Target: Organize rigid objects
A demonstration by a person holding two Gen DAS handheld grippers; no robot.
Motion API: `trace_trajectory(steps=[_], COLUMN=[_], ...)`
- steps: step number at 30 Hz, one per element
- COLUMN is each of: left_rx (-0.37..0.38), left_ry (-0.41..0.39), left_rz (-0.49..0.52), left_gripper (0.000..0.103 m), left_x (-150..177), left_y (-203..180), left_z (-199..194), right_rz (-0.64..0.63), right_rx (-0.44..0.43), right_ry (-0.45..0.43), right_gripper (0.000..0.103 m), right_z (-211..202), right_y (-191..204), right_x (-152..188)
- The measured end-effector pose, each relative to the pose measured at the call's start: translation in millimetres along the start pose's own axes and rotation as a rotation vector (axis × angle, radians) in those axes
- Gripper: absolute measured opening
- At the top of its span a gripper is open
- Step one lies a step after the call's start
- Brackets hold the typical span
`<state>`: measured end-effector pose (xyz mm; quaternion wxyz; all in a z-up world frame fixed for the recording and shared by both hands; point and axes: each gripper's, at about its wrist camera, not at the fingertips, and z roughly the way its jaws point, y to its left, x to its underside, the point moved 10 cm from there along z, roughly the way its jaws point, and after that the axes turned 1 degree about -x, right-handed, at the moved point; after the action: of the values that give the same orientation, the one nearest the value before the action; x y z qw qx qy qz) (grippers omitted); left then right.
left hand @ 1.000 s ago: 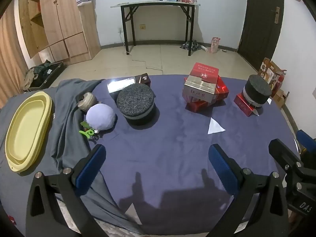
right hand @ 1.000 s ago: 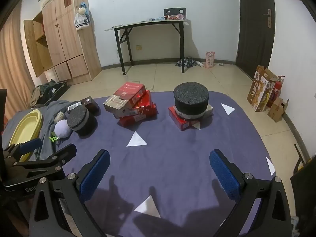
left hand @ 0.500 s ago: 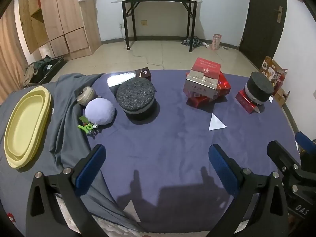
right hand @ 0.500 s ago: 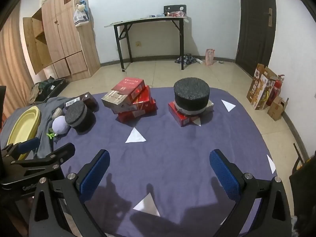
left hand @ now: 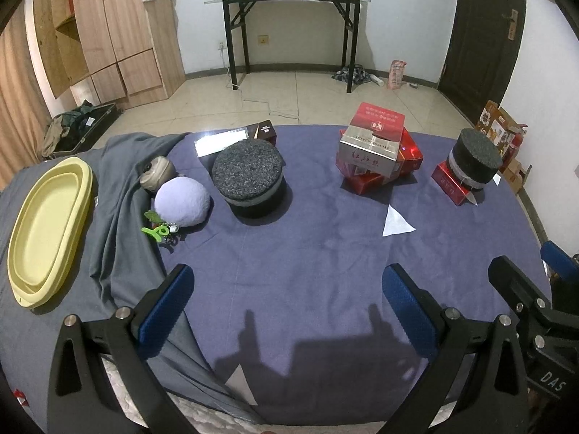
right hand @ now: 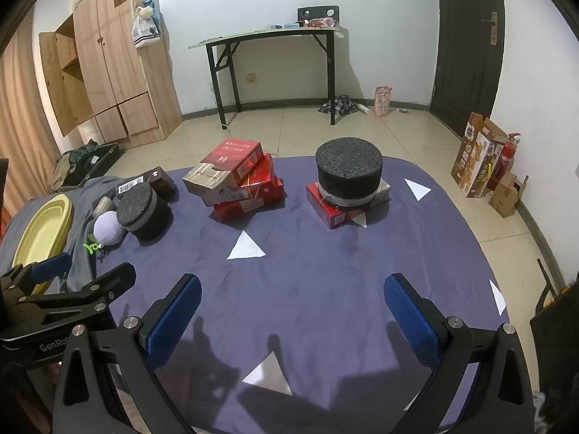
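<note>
Purple cloth (left hand: 307, 253) covers a round counter in a tiled room, with a grey cloth (left hand: 115, 195) draped over its left side. Going left to right: a shallow yellow tray (left hand: 47, 224) lies at the far left edge on the grey cloth. Just beside it sit a small tan roll (left hand: 157, 173) and a lilac plush ball (left hand: 182, 200) with a green clip. Next comes a black foam disc (left hand: 249, 177), with a dark box (left hand: 235, 136) just behind it. Right of centre is a tilted stack of red boxes (left hand: 376, 152), then a white paper triangle (left hand: 396, 221), and near the right edge a second foam cylinder (left hand: 474, 161) resting on a flat red box (left hand: 450, 184).

Both tools hover low over the near, bare half of the cloth. The left gripper (left hand: 287, 307) has its jaws spread wide, holding nothing; the right gripper (right hand: 291, 311) likewise, jaws apart and empty. Judging by this, sorting has not yet begun and a first pick is being chosen. A likely next move is a forward reach to a disc or box, closing squarely on its sides. Open room lies in front; the crooked stack could topple, and the right-hand pile sits near the counter's rim.
</note>
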<state>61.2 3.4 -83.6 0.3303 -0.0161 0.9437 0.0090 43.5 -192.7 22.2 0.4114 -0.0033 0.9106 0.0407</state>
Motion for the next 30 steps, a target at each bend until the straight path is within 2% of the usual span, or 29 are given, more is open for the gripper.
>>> trace_trajectory(steps=[30], left_rx=[-0.004], left_ry=[0.002], left_rz=[0.009], left_gripper=[0.103], left_x=[3.3], left_y=[-1.6], left_z=[0.7], right_rz=[-0.001], right_rx=[-0.005], right_ry=[0.011], right_gripper=[0.103], right_z=[1.6], right_y=[0.8], right_x=[0.9])
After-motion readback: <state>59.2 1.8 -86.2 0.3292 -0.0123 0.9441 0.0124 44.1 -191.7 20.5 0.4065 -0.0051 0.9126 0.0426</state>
